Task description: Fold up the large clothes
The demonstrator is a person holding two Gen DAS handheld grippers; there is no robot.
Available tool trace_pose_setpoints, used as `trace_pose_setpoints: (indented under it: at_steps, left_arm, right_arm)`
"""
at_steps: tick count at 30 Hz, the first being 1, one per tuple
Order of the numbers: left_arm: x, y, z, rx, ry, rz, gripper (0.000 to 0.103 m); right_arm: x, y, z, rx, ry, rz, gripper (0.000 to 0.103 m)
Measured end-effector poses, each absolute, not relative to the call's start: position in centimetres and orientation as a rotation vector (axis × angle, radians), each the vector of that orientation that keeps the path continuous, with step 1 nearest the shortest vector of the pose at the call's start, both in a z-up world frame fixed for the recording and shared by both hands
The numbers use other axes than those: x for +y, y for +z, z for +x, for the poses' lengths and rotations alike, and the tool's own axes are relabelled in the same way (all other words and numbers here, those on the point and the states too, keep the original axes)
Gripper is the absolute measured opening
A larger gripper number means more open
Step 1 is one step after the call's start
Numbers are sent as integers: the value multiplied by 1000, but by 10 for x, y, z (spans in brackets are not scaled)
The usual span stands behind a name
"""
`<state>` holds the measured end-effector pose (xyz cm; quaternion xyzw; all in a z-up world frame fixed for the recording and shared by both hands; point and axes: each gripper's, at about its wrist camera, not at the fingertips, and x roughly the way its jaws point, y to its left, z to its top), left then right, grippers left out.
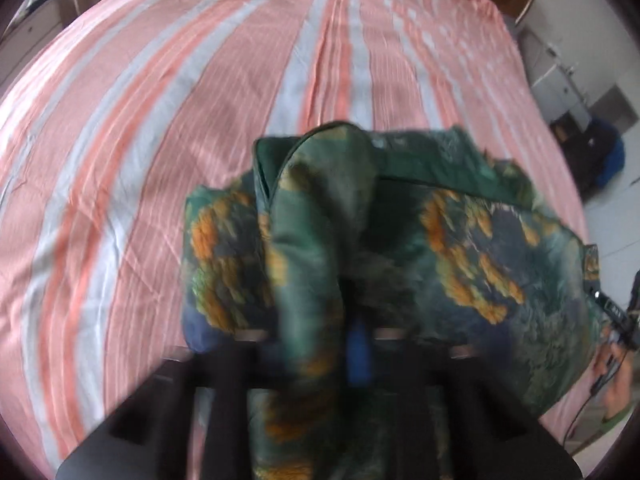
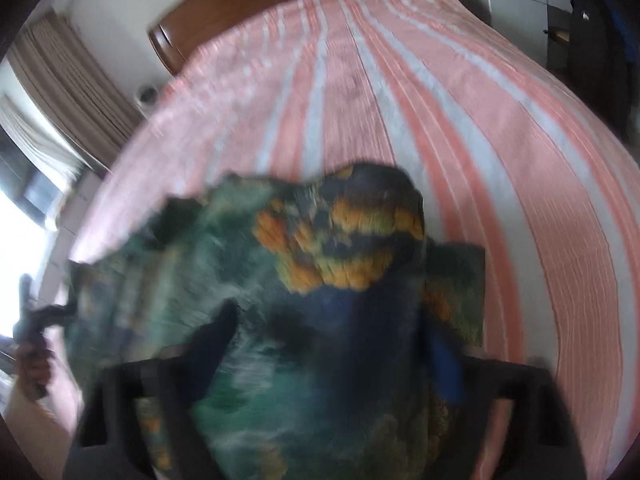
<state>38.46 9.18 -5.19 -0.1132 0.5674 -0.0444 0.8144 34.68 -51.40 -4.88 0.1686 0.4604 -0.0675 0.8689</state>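
A large green garment point(image 1: 460, 248) with orange and blue print lies bunched on the pink and white striped bed sheet point(image 1: 160, 140). My left gripper point(image 1: 340, 344) is shut on a fold of it, which drapes over the jaws and hides the fingers. In the right wrist view the same garment point(image 2: 320, 264) is lifted and stretched in front of the camera, and my right gripper point(image 2: 332, 344) is shut on its edge. Both views are blurred by motion. The right gripper shows at the right edge of the left wrist view point(image 1: 616, 312), and the left gripper at the left edge of the right wrist view point(image 2: 32, 316).
The striped sheet point(image 2: 460, 128) covers the whole bed. A wooden headboard point(image 2: 224, 12) stands at the far end. Curtains and a bright window point(image 2: 52, 120) are on the left. White cabinets point(image 2: 516, 4) and dark clothing point(image 2: 596, 32) stand at the right.
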Motion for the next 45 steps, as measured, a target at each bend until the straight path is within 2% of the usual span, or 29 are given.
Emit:
trace_pose_setpoints:
  at_steps: [1,4,7,10,12,14,17,21,36,45]
  left_arm:
    - [87,-38,378,1173,-81,-225,8]
    - [78,16,363,1011,-100,-161,7]
    - [64,59,365,841,-88,-78,7]
    - [55,52,390,771,-19,-28,7]
    - [53,13,412,812,37,25,8]
    - [57,-49,424,910,51,53,9]
    - [62,-93,407,878,3,28,11]
    - [69,-94,397,828,-18,-35,14]
    - [75,-100,400,816,-24,-47,16]
    - [75,-99,400,815,-25,-47,16]
  right_arm:
    - [-510,-52,348,985,-188,318,17]
    - [-500,-16,339,877,-242,251,13]
    - [-489,37,332,714,-231,155,13]
    - [-487,57,346,593,-263,126,13]
    - [-491,44,367,580,-299,127,13]
    - [-495,12,387,630,-324,117,13]
    - [-509,-86,411,823,-307,155,16]
    - [-523,-105,397,722,-285,255,19]
    - [-527,-106,392,673,-278,326,30]
    - [-530,-107,389,669,-274,336,32]
